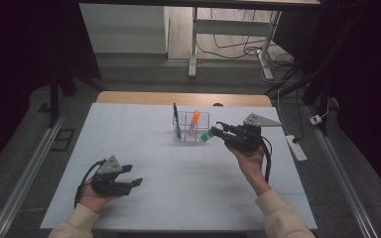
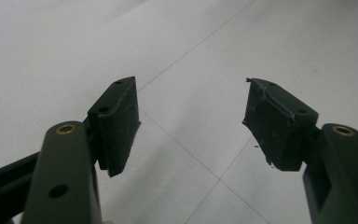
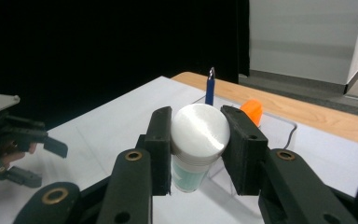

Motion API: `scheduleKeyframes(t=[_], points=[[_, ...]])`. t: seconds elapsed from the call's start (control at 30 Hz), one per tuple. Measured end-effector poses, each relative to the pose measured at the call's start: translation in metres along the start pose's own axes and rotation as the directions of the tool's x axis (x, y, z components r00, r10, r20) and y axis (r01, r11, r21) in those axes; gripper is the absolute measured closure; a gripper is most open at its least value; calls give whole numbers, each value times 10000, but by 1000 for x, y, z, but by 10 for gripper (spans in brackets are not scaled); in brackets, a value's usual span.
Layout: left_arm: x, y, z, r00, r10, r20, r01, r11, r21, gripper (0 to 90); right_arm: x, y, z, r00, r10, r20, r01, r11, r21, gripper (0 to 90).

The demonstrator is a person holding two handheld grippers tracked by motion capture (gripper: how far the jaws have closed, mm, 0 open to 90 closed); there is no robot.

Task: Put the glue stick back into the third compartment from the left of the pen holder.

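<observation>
A clear holder (image 1: pixel 190 127) with compartments stands at the far middle of the white table (image 1: pixel 178 168); a blue pen (image 1: pixel 176 119) and an orange marker (image 1: pixel 194 122) stand in it. My right gripper (image 1: pixel 215 131) hovers just right of the holder, shut on a thick green marker (image 1: pixel 206 136). In the right gripper view the marker (image 3: pixel 196 140) shows its round white end, pressed between both pads, with the blue pen (image 3: pixel 209 88) and orange marker (image 3: pixel 252 110) behind. My left gripper (image 1: pixel 132 176) rests low at the near left, open, with nothing between its pads (image 2: pixel 117 123).
A wooden strip (image 1: pixel 183 98) edges the table's far side. A power strip (image 1: pixel 296 147) lies off the right edge. Table legs and cables stand on the floor beyond. The white surface between the two hands is bare.
</observation>
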State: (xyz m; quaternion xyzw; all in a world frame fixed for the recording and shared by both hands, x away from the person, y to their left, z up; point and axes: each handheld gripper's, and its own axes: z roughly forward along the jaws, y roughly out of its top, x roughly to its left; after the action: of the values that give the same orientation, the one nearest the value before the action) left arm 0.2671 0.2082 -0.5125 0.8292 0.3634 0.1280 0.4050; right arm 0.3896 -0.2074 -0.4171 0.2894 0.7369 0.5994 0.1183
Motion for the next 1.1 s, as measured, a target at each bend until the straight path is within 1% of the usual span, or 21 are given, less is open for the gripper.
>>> scheduleKeyframes(t=[0.07, 0.23, 0.37, 0.4, 0.53, 0.7, 0.97, 1.0, 1.03, 1.07, 1.1], points=[[1, 0, 0, 10000, -11, 14, 11, 10000, 27, 351, -2, 4, 1, 10000, 9, 87, -9, 10000, -4, 643], [0, -1, 1, 10000, -13, 43, 12, 10000, 46, 350, -12, 15, 7, 9988, 25, 499, -25, 10000, 2, 642], [1, -1, 1, 10000, -16, 64, 16, 10000, 81, 350, -22, 21, 15, 9961, 59, 885, -70, 9999, 120, 642], [1, -1, 2, 10000, -10, 71, 9, 9999, 104, 350, -25, 22, 18, 9952, 131, 972, -144, 9998, 123, 643], [0, -2, 4, 10000, 18, 59, -20, 9997, 224, 348, -33, 26, 29, 9927, 203, 1185, -236, 9994, 265, 642], [-1, -2, 5, 9999, 130, 103, -133, 9994, 323, 346, -40, 26, 41, 9891, 273, 1446, -335, 9986, 407, 642], [0, -3, 6, 9998, 113, 150, -119, 9993, 363, 346, -46, 21, 57, 9857, 185, 1675, -315, 9966, 755, 638], [0, -3, 6, 9998, 115, 147, -121, 9992, 369, 346, -46, 20, 58, 9857, 191, 1676, -327, 9964, 785, 632], [1, -3, 6, 9999, 98, 141, -103, 9993, 371, 346, -47, 19, 60, 9857, 175, 1678, -323, 9958, 860, 589], [1, -3, 6, 9999, 87, 137, -92, 9993, 371, 346, -48, 18, 61, 9855, 214, 1681, -361, 9957, 850, 528], [1, -3, 6, 9999, 81, 138, -86, 9993, 356, 346, -48, 18, 61, 9841, 218, 1762, -376, 9955, 866, 486]])
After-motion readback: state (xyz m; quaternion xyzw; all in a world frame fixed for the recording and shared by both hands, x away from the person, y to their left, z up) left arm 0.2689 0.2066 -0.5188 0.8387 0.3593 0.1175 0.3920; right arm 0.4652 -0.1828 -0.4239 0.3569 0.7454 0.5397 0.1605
